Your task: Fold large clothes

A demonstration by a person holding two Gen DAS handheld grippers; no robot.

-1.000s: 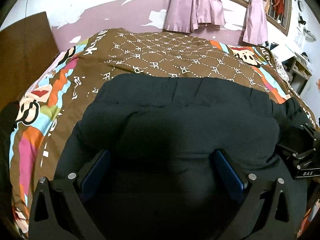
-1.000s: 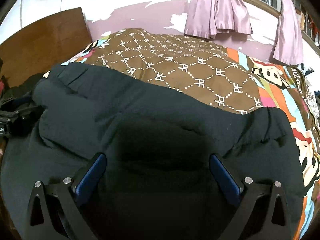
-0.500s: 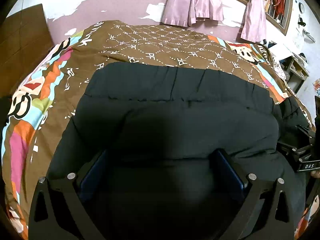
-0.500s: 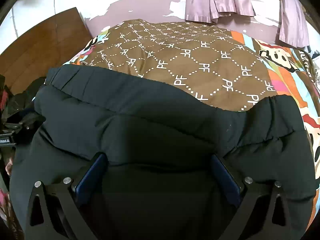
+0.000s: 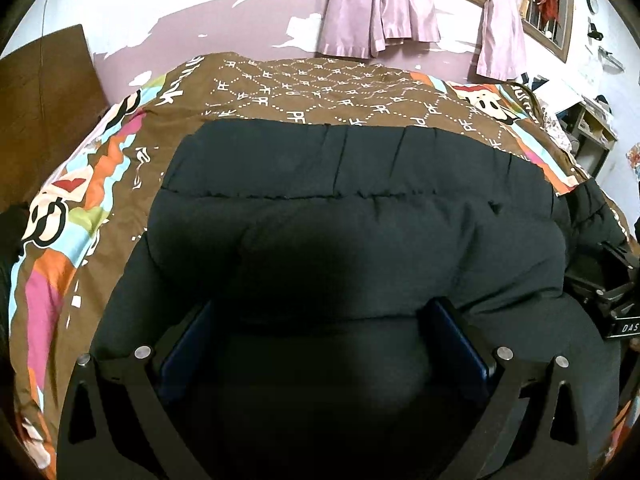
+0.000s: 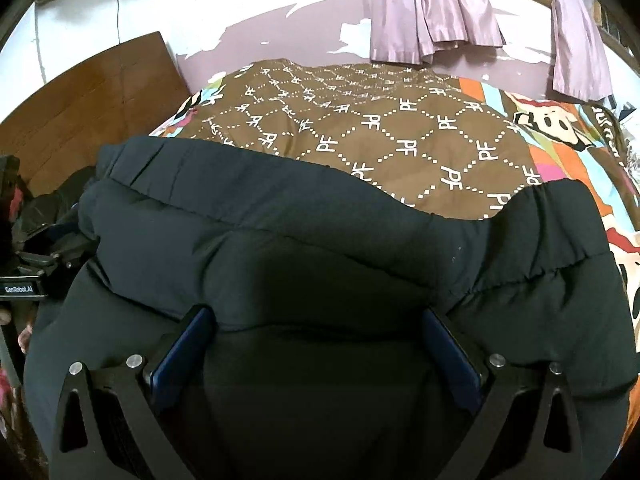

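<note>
We see a patterned bed (image 5: 280,92) under pink curtains (image 5: 376,4). The coat (image 5: 320,220) leaves its far half bare. Left tongs (image 5: 320,332) and right tongs (image 6: 316,340) gape, pressed into padding.

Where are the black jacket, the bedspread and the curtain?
jacket (image 5: 360,240), left wrist view, puffy middle.
bedspread (image 6: 400,140), right wrist view, brown patterned part.
curtain (image 6: 432,12), right wrist view, knotted folds.

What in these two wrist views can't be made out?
- Left view: the near part of the jacket, in shadow between the jaws.
- Right view: the jacket's near edge, cut off by the frame.
- Either view: the jacket's sleeves and front, hidden by its own bulk.
</note>
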